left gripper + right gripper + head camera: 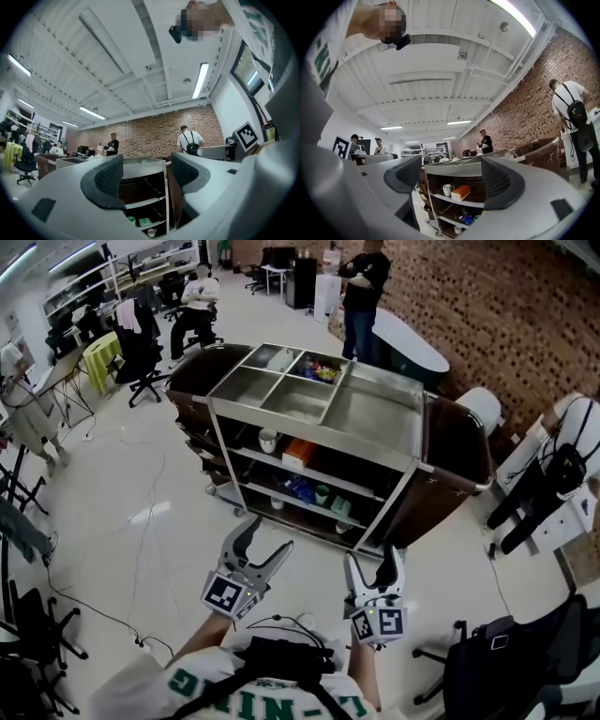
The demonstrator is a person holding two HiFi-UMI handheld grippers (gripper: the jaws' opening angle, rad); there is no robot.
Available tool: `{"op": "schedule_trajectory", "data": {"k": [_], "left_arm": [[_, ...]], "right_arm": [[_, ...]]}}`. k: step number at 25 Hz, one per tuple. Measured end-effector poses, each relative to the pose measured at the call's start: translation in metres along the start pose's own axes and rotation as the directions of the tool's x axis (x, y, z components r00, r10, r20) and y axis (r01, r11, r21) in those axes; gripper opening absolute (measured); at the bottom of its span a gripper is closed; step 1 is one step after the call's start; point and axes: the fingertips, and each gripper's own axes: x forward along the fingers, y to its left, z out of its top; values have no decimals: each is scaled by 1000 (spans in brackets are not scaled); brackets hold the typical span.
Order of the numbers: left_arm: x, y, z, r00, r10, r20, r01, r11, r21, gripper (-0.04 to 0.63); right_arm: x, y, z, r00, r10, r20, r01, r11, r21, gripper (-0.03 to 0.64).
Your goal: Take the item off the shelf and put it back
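Head view: left gripper (270,533), right gripper (375,562) spread, empty; orange box (298,452) shelved, well apart.

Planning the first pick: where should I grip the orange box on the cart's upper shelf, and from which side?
Likely grip the orange box across its long sides, level from the open front: it lies flat, the cart top covers it, a mug stands beside it.
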Motion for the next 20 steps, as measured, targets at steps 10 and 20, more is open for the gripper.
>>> {"op": "schedule_trajectory", "data": {"k": [10, 20], "left_arm": [[31, 4, -2, 997, 74, -20, -74, 997, 25, 299], [36, 46, -31, 999, 30, -36, -31, 999, -18, 287]], "right_arm": [[30, -35, -9, 1000, 0, -29, 0, 1000, -22, 410], [54, -18, -17, 999, -32, -11, 32, 999, 1, 385]]}}
